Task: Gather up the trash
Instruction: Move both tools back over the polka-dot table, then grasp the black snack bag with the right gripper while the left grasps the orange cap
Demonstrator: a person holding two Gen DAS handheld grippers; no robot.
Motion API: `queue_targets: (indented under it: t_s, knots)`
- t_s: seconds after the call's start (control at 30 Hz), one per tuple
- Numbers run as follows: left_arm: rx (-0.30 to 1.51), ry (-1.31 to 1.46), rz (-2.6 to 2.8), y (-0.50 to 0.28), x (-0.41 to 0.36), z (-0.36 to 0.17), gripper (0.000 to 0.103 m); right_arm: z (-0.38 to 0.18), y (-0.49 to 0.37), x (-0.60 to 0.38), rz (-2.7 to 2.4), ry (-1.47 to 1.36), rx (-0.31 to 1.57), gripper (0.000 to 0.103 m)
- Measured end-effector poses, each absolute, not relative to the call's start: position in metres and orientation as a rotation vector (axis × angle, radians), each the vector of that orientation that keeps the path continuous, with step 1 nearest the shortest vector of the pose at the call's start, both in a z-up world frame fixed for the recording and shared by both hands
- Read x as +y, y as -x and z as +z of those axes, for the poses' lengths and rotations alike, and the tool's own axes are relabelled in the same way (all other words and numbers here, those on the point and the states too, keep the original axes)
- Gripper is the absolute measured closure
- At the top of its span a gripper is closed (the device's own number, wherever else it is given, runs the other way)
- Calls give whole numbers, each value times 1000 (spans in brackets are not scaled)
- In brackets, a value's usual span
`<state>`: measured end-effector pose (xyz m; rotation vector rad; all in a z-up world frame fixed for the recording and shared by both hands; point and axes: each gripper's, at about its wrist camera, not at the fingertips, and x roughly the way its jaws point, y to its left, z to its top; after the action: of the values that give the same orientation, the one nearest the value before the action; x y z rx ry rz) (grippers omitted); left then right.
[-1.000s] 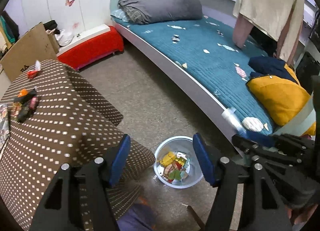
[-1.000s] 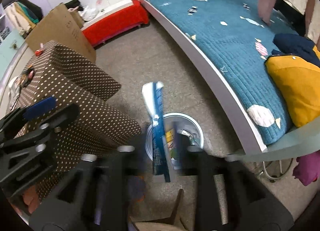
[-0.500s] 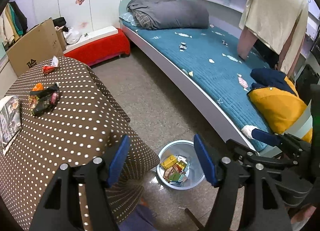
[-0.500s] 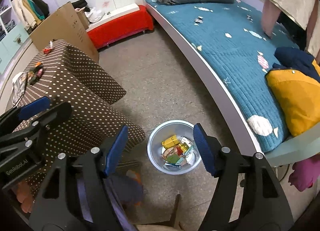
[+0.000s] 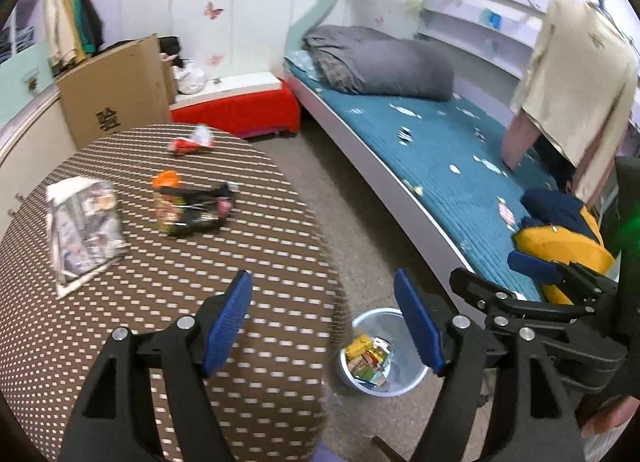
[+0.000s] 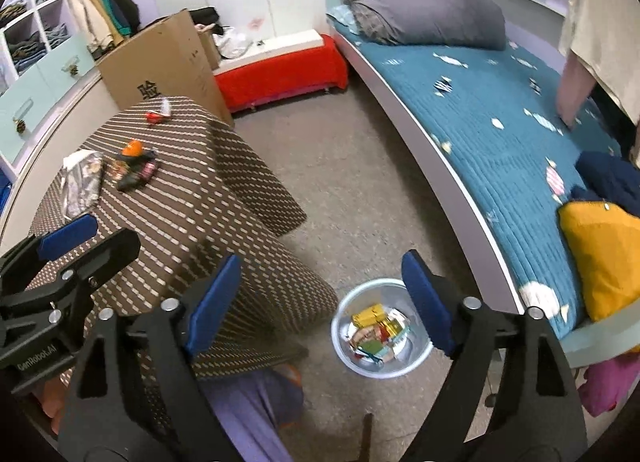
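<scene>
Both the left gripper (image 5: 322, 326) and right gripper (image 6: 320, 304) have just been opening and stand wide and empty, between pickups. Next: the dark crumpled snack wrapper (image 5: 192, 212) mid-surface (pale round bin (image 6: 380, 328) waits on the floor).

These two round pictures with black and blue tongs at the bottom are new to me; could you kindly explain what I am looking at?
No robot here: a person carries a hand-held tool in each hand, with a fisheye camera looking along its two fingers. One view shows the left tool, the other the right tool. Both are open and hold nothing; their jaws have just been opening. On the dotted tablecloth lie a red wrapper, a dark snack packet, an orange piece and a clear-wrapped printed packet. The bin on the floor already holds wrappers.
</scene>
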<state>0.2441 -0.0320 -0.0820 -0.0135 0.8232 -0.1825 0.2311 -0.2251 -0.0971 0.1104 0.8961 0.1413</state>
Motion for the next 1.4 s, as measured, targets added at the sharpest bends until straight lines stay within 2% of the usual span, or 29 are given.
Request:
queue_targets:
  t_s: [0.3, 0.73, 0.97, 1.0, 1.1, 1.4]
  knots:
    - [831, 89, -61, -253, 41, -78, 27, -88, -258, -154, 265, -22, 898, 14]
    - [874, 206, 138, -279, 162, -92, 26, -106, -322, -40, 444, 118, 950, 14]
    - [884, 245, 176, -289, 194, -96, 26, -124, -348, -5, 460, 162, 966, 14]
    - [885, 243, 176, -290, 195, -96, 26, -125, -349, -1, 464, 183, 955, 14]
    - [888, 230, 178, -295, 194, -98, 26, -125, -350, 4, 451, 223, 919, 30]
    - [896, 192, 109, -315, 160, -99, 26, -121, -353, -30, 459, 135, 949, 31]
